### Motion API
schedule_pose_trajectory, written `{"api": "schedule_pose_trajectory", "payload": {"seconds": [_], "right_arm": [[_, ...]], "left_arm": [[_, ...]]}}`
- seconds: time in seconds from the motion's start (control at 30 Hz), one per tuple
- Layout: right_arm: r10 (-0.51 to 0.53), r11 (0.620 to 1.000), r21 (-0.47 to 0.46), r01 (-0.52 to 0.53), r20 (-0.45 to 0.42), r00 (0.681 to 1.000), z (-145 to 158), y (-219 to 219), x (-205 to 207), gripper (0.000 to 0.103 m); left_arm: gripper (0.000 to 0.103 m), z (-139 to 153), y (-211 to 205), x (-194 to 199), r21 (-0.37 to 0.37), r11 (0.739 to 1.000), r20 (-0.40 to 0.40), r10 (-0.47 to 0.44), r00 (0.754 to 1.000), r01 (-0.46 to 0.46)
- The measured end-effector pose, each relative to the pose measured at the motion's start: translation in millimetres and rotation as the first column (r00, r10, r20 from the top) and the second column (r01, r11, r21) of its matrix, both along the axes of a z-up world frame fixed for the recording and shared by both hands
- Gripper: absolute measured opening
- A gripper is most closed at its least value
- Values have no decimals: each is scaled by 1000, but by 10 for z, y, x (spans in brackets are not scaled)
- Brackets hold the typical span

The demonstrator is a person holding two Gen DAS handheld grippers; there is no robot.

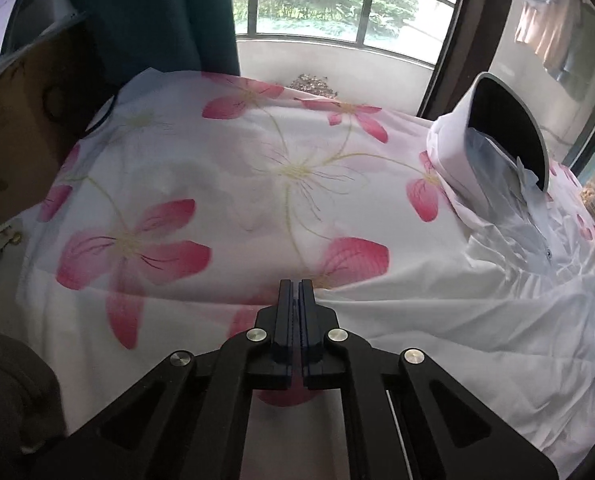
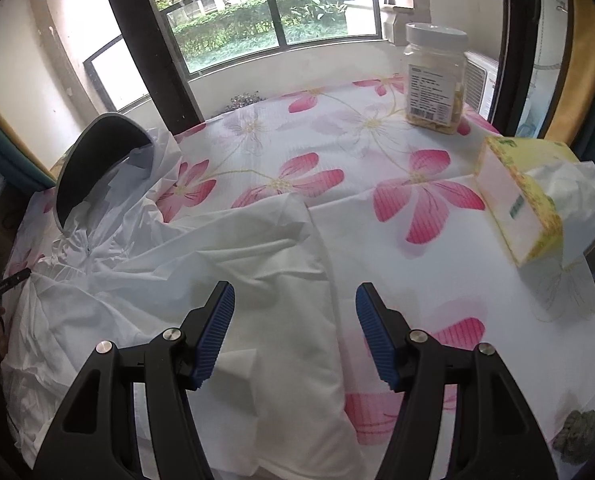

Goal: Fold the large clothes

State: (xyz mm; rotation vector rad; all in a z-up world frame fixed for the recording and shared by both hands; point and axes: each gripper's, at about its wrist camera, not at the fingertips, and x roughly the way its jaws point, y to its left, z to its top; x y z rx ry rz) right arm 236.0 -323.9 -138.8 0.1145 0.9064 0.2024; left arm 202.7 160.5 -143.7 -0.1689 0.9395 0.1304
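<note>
Barely begun: white hooded jacket [image 2: 169,280] lying rumpled and unfolded on bench [image 2: 437,264], left tongs [image 1: 296,286] pinched onto its edge, right tongs [image 2: 295,300] wide above sleeve

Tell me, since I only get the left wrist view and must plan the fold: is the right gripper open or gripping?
Observer: The right gripper is open above the white jacket, with nothing pressed between its pads.
Operator: Anything on its right to avoid?
Observer: A tissue box sits on the floral tablecloth, apart from the jacket.
Operator: And beyond that?
Observer: A clear jar with a white lid stands upright near the table's far edge.
</note>
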Motion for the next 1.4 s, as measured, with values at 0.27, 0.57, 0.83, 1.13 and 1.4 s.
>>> {"api": "schedule_pose_trajectory", "payload": {"seconds": [0.27, 0.57, 0.83, 1.13, 1.4], "right_arm": [[46, 999, -6, -46, 20, 999, 66, 187, -9, 63], [79, 997, -20, -79, 10, 997, 35, 304, -247, 63], [97, 994, -40, -97, -13, 995, -59, 359, -396, 63], [121, 987, -101, -125, -42, 992, -198, 479, -485, 67], [183, 961, -203, -190, -51, 982, -322, 699, -538, 103]], "left_arm": [[18, 161, -89, -218, -63, 998, 12, -19, 1000, 19], [28, 280, -554, -577, -118, 988, 32, -98, 995, 101], [28, -27, -780, -736, -146, 983, -11, -112, 994, 109], [28, -49, -887, -804, -98, 993, 33, -68, 997, 71], [28, 6, -864, -857, -127, 992, 42, -23, 999, 28]]}}
